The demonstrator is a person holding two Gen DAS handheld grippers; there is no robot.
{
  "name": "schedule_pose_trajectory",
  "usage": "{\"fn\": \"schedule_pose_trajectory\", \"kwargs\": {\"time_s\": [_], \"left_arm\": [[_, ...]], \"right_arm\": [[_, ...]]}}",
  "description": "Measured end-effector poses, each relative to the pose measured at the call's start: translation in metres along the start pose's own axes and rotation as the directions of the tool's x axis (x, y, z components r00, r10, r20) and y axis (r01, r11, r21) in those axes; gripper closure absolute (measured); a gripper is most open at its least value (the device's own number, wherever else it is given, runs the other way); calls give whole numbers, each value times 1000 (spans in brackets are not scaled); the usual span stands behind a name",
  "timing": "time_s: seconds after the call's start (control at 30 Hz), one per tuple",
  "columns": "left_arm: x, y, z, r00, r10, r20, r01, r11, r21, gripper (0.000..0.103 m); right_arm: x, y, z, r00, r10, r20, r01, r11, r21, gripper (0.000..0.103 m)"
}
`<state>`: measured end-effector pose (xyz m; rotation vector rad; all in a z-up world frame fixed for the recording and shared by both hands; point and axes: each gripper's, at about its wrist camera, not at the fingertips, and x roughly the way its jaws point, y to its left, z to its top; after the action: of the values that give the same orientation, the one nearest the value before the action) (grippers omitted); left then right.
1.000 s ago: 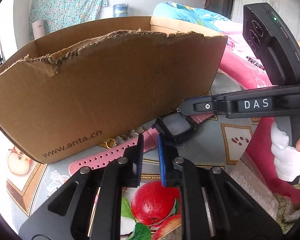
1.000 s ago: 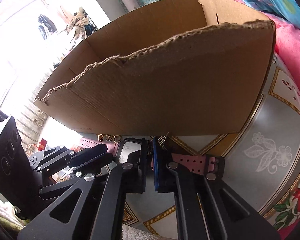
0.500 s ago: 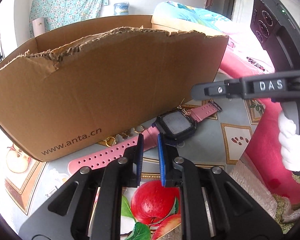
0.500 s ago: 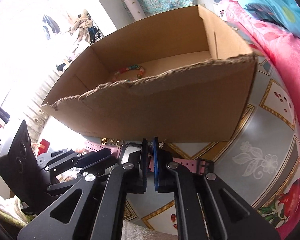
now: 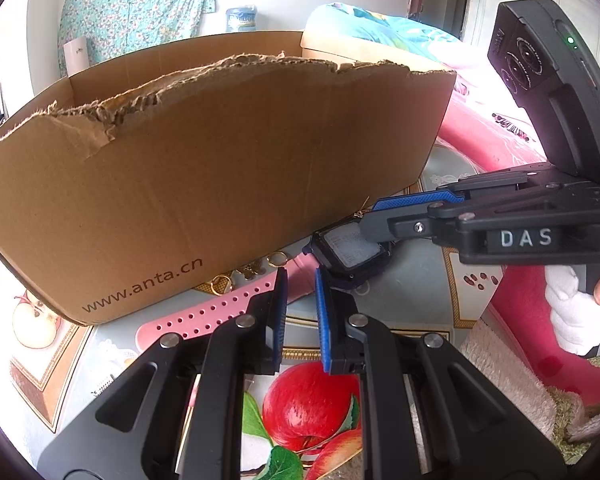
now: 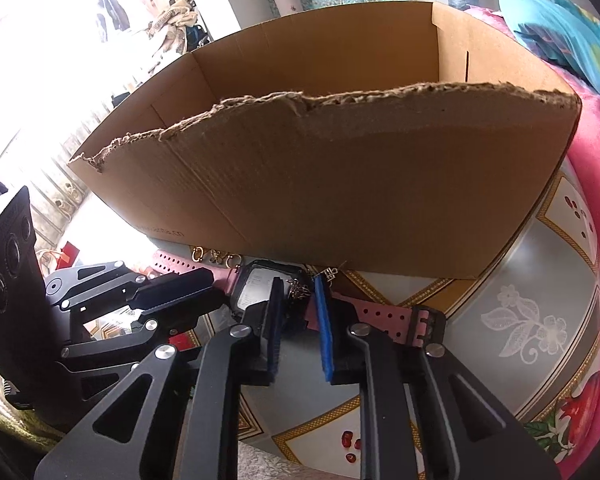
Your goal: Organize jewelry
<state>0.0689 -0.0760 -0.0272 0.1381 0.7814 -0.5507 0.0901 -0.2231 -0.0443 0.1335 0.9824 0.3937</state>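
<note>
My right hand-held gripper (image 6: pixel 296 284) is opening over the watch (image 6: pixel 260 284), nothing gripped. My left hand-held gripper (image 5: pixel 300 276) waits slightly open, empty. The chain (image 6: pixel 300 290) beside the watch could snag.

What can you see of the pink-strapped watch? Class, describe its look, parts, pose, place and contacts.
The watch has a dark, squarish case with a pale screen and a pink strap that looks rubbery, punched with rows of holes; its dark buckle shows in the right wrist view. It lies flat, strap stretched out, on the patterned tabletop, close against the front wall of the cardboard box. Small gold rings lie beside it. The right gripper, its jaws opening, hangs over the case; contact is unclear.
</note>
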Motion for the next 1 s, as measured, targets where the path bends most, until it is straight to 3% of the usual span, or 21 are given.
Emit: {"fn": "schedule_pose_trajectory", "kwargs": {"time_s": [0.27,0.57,0.63,0.7,0.77,0.93,1.0], "left_arm": [[1,0,0,1000,0,-1,0,1000,0,90],[2,0,0,1000,1,-1,-1,1000,1,90],[2,0,0,1000,1,0,-1,1000,1,90],[1,0,0,1000,2,-1,-2,1000,2,90],[2,0,0,1000,3,-1,-3,1000,4,90],[2,0,0,1000,5,0,-5,1000,5,90],[2,0,0,1000,4,0,-4,1000,4,90]], "right_arm": [[-4,-10,4,998,46,34,-48,998,51,100],[-11,-15,10,997,56,51,-60,995,85,101],[-7,-11,10,998,58,38,-60,996,59,97],[-4,-7,11,999,34,25,-35,999,36,77],[1,-2,12,999,39,22,-40,999,22,70],[9,-4,12,1000,23,20,-23,1000,11,71],[10,-2,10,999,5,31,-5,1000,10,87]]}}
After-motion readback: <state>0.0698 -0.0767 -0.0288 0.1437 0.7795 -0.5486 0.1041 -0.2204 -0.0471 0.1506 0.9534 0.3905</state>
